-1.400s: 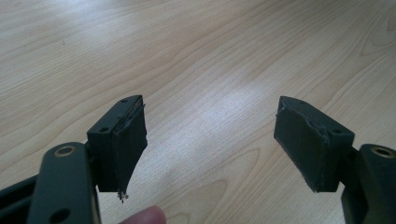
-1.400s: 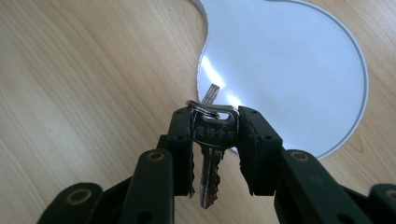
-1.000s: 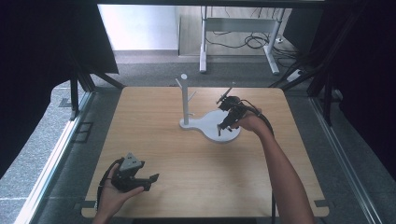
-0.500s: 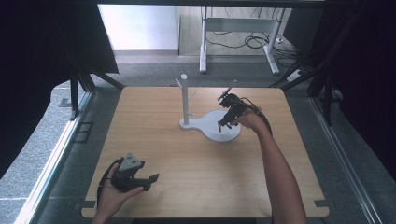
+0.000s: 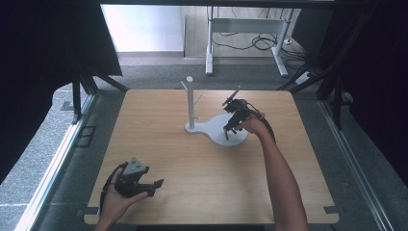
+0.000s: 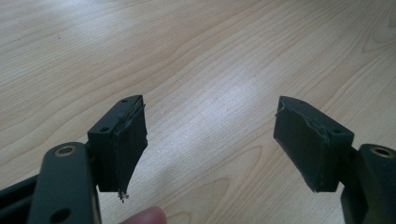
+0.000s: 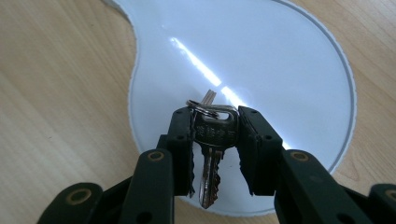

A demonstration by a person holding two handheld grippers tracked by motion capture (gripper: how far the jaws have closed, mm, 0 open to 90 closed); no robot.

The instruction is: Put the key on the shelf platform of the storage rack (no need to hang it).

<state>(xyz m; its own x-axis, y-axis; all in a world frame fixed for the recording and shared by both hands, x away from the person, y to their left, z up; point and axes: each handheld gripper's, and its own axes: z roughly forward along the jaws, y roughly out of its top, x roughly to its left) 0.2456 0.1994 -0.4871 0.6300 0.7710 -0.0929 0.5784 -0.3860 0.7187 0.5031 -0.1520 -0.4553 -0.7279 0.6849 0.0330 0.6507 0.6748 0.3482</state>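
- The key (image 7: 214, 140) sits between the jaws of the right gripper (image 7: 215, 140), pinched flat across its head, with the toothed blade hanging down toward the camera and the small split ring (image 7: 201, 108) poking out just past the jaw tips. A second key tip shows beyond the ring — it seems to be a small bunch.
- Grasping the head and not the blade looks deliberate: the ring is left free ahead of the jaw tips, which would suit slipping it over a peg.
- Directly beyond the jaws lies the glossy white base (image 7: 261, 60) of a stand; the keys hang above it, though I cannot tell whether the blade tip touches the surface.
- In the high view the right gripper (image 5: 234, 119) is over the rounded lobe of that base (image 5: 215, 131), and the upright post (image 5: 190, 102) with its short side pegs rises to the left of the jaws, near but apart. Judging by this, the pegs are the likely hanging place.
- The left gripper (image 6: 210, 140) has its jaws spread wide and empty, with bare wooden table (image 6: 210, 56) between and beyond them; a fingertip (image 6: 147, 216) shows at the bottom edge.
- In the high view this gripper (image 5: 136, 179) rests in the hand at the near-left of the table (image 5: 159, 120), well apart from the stand — parked, it seems, since one gripper is enough for the keys.
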